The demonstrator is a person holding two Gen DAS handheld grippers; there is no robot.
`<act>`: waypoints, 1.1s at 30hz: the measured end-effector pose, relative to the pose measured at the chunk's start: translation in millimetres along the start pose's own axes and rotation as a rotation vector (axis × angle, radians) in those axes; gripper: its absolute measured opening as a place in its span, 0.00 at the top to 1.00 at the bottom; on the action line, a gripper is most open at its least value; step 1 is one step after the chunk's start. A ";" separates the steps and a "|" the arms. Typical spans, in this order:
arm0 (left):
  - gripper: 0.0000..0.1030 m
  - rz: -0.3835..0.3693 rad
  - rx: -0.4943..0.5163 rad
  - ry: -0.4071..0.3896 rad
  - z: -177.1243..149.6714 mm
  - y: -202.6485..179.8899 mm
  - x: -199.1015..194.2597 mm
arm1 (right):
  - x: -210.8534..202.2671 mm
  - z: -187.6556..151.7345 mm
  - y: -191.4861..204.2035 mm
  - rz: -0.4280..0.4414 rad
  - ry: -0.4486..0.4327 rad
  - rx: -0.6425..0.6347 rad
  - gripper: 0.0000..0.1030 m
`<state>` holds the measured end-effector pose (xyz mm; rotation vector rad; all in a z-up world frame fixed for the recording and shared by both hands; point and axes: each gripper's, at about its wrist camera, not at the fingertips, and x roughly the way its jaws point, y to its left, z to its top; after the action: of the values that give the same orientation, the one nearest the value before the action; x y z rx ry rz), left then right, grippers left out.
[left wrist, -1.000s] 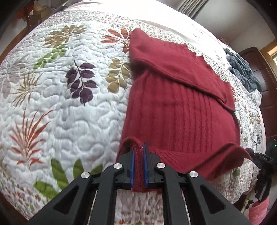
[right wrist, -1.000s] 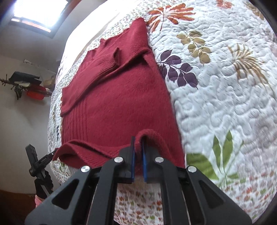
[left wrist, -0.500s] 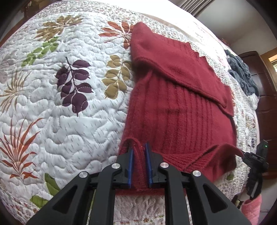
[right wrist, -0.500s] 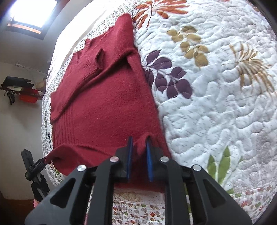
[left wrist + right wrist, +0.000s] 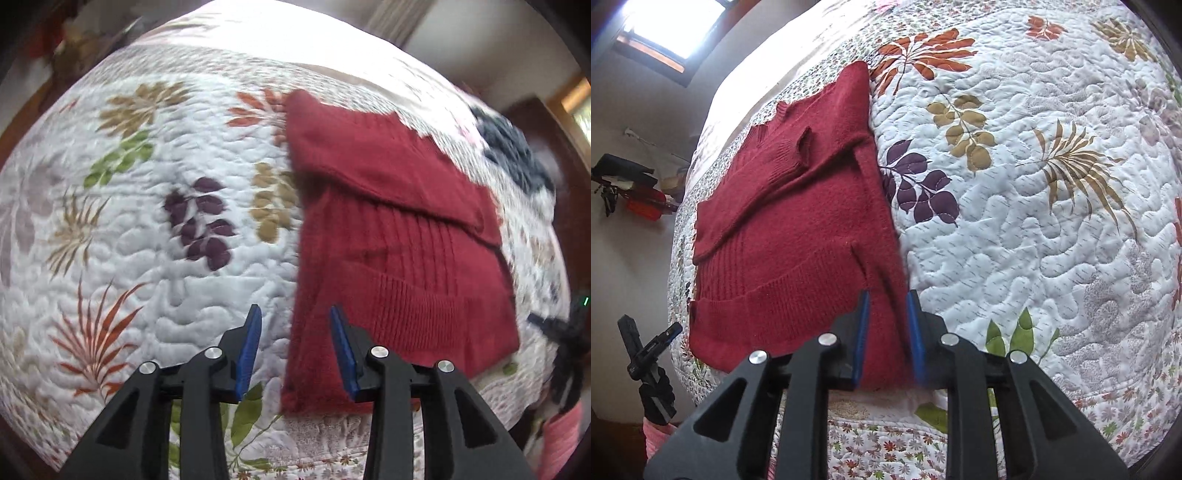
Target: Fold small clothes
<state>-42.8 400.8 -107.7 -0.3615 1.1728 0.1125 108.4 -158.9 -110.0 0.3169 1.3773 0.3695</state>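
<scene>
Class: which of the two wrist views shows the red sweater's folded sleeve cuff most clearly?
The right wrist view: it is sharp, and the folded sleeve cuff lies in plain sight on the red sweater. The left wrist view is motion-blurred; there the sleeve crosses the sweater, its cuff at the far edge.

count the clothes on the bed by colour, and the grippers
red sweater: 1
dark blue-grey garment, blurred, far side of the quilt: 1
grippers: 2, left gripper and right gripper, both open
total: 2 clothes, 2 grippers, 4 things
</scene>
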 end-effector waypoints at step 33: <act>0.83 0.035 0.154 0.039 3.9 -40.0 32.5 | 15.7 -13.3 35.9 -0.116 0.009 -0.225 0.74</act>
<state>-15.8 361.4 -127.4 -0.2084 1.2179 0.0452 95.2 -119.8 -110.8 0.0495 1.3420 0.4252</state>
